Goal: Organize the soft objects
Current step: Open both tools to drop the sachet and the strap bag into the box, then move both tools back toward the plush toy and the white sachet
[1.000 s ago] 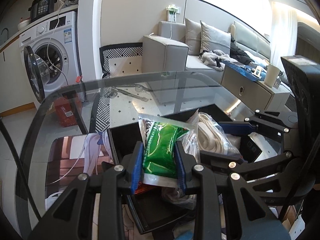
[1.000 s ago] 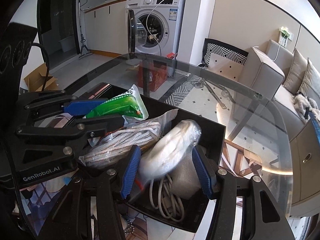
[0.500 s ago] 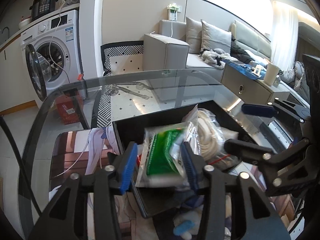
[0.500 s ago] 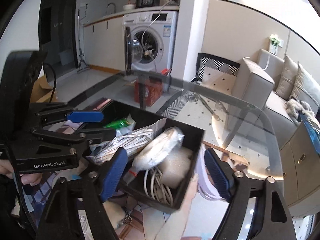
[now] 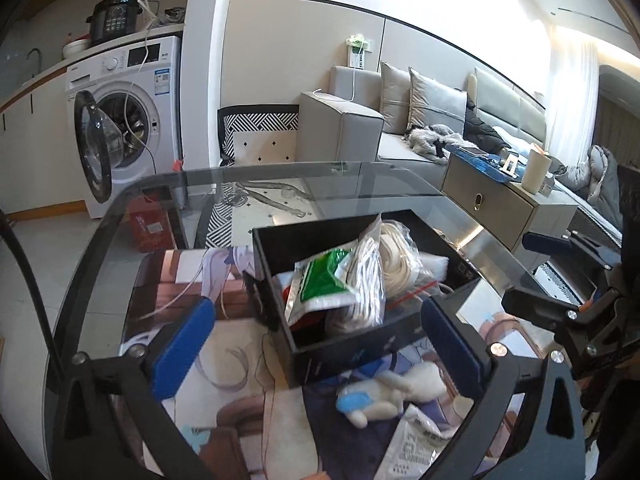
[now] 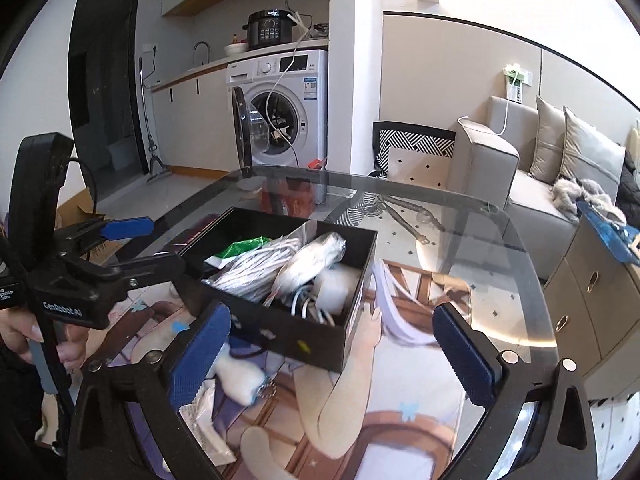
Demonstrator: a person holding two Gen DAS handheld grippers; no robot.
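Black box (image 5: 384, 336) sitting at the table (image 6: 500, 240) centre, holding green packet (image 5: 320, 280) and bagged cords (image 6: 316, 258). Left tool (image 5: 320, 344) and right tool (image 6: 332, 344) both opening wide, gripping nothing. Plush toy (image 5: 394, 394) lying at six o'clock.

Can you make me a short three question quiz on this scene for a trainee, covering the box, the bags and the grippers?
1. True or false: the green bag lies inside the black box.
2. The white plush toy is: A) in the box, B) on the table in front of the box, C) held by the left gripper.
3. Fill in: no bag is between the pads of the right gripper, and the white rope bag lies in the ____.

Key
1. True.
2. B. It lies outside the box. Both grippers' jaws are opening, with no object pressed between either pair of pads.
3. Box.
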